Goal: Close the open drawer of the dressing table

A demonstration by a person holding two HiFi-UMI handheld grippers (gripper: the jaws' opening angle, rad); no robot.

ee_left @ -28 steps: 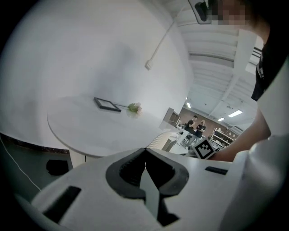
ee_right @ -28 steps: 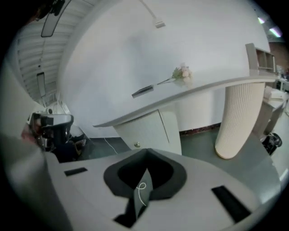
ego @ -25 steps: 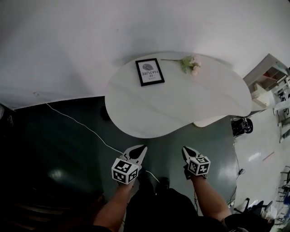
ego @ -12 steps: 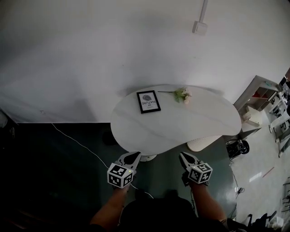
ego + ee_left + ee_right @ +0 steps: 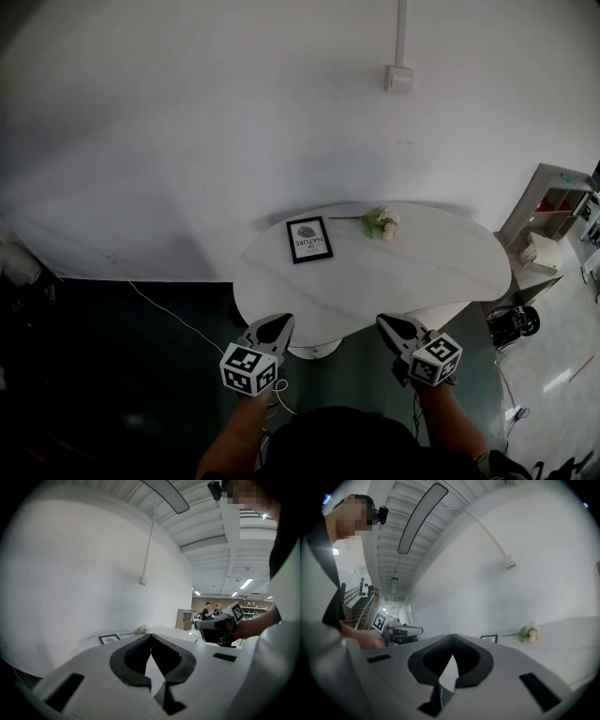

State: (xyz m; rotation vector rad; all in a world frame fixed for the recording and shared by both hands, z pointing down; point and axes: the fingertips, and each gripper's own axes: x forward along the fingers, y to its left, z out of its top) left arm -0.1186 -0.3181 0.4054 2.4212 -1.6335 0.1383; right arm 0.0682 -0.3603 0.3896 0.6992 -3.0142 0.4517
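The white oval dressing table (image 5: 412, 272) stands against the wall. On it lie a black-framed picture (image 5: 308, 240) and a pale flower (image 5: 380, 222). A pale part (image 5: 439, 313) juts from under its right front edge; I cannot tell if it is the drawer. My left gripper (image 5: 281, 321) hovers just short of the table's near edge, jaws shut and empty. My right gripper (image 5: 384, 322) is level with it to the right, also shut on nothing. Both gripper views show the tips touching, in the left gripper (image 5: 150, 635) and in the right gripper (image 5: 452, 636), with the tabletop beyond.
A white cable (image 5: 178, 314) runs across the dark floor at the left. The table's round white base (image 5: 314, 349) sits between the grippers. A shelf unit (image 5: 553, 202) and a black device (image 5: 514, 322) stand at the right. A junction box (image 5: 398, 78) is on the wall.
The head view has tilted up, so more wall shows and the table sits lower and smaller. Both grippers have stayed shut, side by side before the table.
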